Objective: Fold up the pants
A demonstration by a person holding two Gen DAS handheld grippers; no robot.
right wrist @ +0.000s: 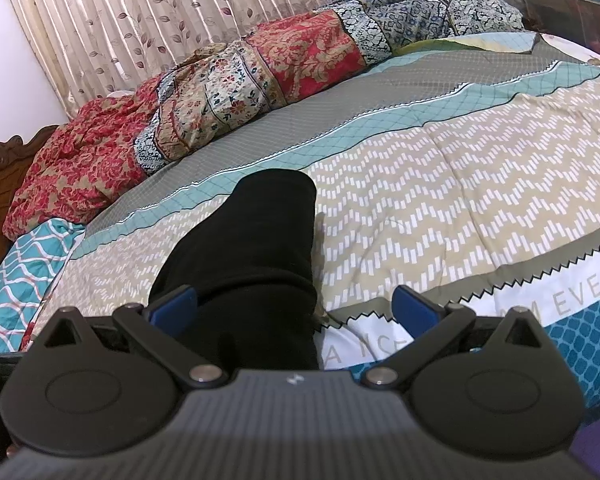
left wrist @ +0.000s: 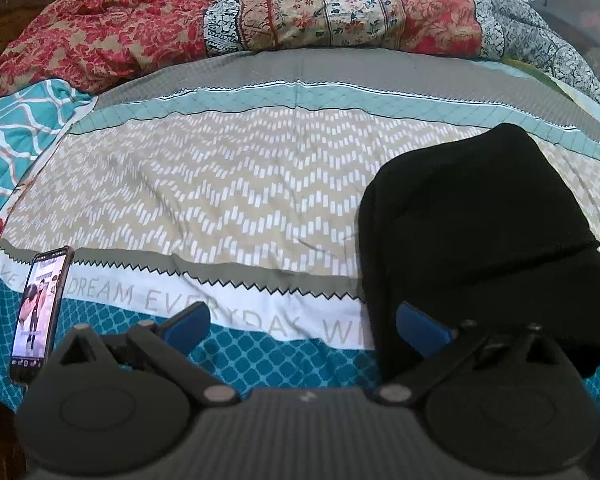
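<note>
Floral curtains (right wrist: 148,12) hang behind a wide bed (right wrist: 460,168) whose patterned cover gives the person a broad, flat place to work. A bunched red and blue quilt (left wrist: 260,16) lies along the far side, apparently pushed back to keep the middle free, and a teal patterned cloth (left wrist: 16,136) sits at one corner near the carved wooden headboard (right wrist: 0,176).

On the beige zigzag band of the cover lie the black pants (left wrist: 476,232), already gathered into a compact, layered bundle that runs from the teal stripe down to the near edge of the bed. Judging by its narrow shape and doubled thickness, most of the folding looks done; a last fold or a tidying press may be what remains.

A phone (left wrist: 40,316) with its screen lit leans at the near edge, well apart from the pants and out of the working area.

Both tools hover low over the near end of the bundle. The left tongs (left wrist: 304,320) stand wide open and hold nothing, their right blue pad over the pants' side edge. The right tongs (right wrist: 296,306) are also spread wide and empty, straddling the pants' other side edge, as if placed to take it.
</note>
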